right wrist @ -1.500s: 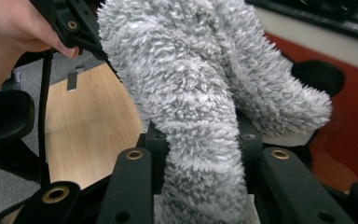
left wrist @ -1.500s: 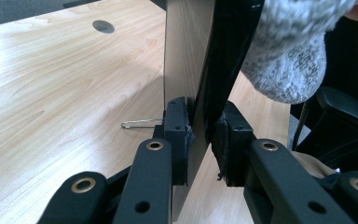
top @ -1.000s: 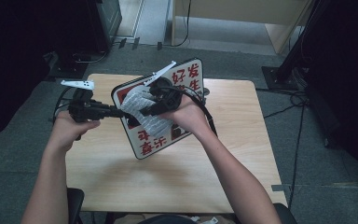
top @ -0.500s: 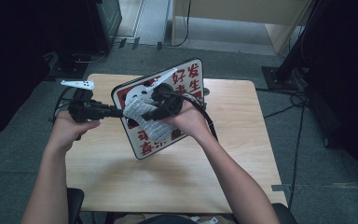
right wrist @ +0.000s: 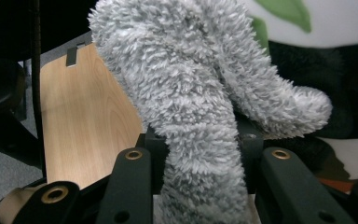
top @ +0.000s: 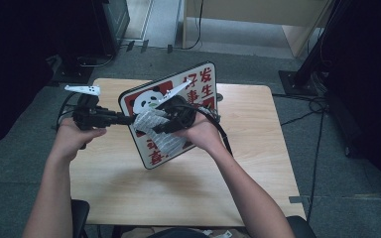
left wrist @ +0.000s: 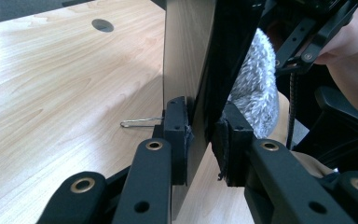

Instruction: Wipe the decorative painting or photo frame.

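A square sign board (top: 198, 87) with a panda picture and red characters stands tilted on edge over the wooden table (top: 258, 163). My left gripper (top: 129, 119) is shut on the board's left edge; in the left gripper view its pads clamp the thin panel (left wrist: 186, 70) from both sides, gripper point (left wrist: 204, 135). My right gripper (top: 161, 130) is shut on a fluffy grey cloth (top: 154, 124) and holds it against the board's face below the panda. In the right gripper view the cloth (right wrist: 191, 93) rises between the jaws of the right gripper (right wrist: 198, 140), lying on the board (right wrist: 335, 28).
A small metal clip or wire (left wrist: 137, 122) lies on the table near the board's foot, and a cable hole (left wrist: 102, 24) sits farther off. Black stands (top: 297, 74) and cables (top: 322, 124) surround the table on the grey floor. A black chair seat (left wrist: 345, 121) is near the person.
The right gripper and cloth have slid down the board's face, uncovering the panda. The left gripper keeps its hold in the same place.
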The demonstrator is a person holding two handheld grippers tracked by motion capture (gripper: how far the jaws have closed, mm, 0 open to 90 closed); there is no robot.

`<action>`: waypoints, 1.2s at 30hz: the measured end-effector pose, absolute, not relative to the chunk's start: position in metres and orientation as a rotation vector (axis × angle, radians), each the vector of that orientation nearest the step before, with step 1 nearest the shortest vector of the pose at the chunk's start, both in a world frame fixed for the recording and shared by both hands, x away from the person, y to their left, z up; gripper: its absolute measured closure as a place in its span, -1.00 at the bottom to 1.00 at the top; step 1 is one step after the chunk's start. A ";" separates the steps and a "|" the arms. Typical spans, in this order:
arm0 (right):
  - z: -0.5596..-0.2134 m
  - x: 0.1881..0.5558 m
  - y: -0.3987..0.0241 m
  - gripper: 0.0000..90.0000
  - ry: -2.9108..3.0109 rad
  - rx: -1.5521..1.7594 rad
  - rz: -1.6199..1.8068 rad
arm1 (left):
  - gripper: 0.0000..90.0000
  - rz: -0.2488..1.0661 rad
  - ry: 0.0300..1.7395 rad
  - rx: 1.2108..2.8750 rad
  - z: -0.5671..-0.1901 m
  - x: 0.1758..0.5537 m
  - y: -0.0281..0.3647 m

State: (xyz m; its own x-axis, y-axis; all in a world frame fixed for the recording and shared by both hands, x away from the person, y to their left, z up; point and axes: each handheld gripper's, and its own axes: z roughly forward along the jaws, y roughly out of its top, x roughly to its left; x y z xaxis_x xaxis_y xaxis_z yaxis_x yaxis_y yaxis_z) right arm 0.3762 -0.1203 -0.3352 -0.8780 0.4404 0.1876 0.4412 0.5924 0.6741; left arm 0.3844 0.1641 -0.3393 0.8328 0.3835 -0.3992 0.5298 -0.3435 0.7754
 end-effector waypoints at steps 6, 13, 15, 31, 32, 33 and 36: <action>-0.345 0.375 -0.122 0.50 -2.797 -0.771 -1.187 | 0.70 -0.173 0.677 1.975 -0.339 0.384 0.164; -0.355 0.375 -0.124 0.49 -2.783 -0.776 -1.173 | 0.70 -0.177 0.677 1.975 -0.340 0.384 0.164; -0.357 0.374 -0.125 0.50 -2.779 -0.779 -1.171 | 0.70 -0.179 0.677 1.975 -0.340 0.384 0.164; -0.379 0.372 -0.129 0.49 -2.772 -0.778 -1.142 | 0.70 -0.181 0.681 1.969 -0.340 0.385 0.165; -0.380 0.371 -0.129 0.49 -2.772 -0.782 -1.135 | 0.70 -0.181 0.681 1.969 -0.340 0.385 0.165; -0.382 0.371 -0.129 0.49 -2.771 -0.780 -1.133 | 0.70 -0.181 0.681 1.969 -0.340 0.385 0.165; -0.386 0.371 -0.130 0.49 -2.770 -0.778 -1.121 | 0.70 -0.184 0.684 1.967 -0.340 0.385 0.165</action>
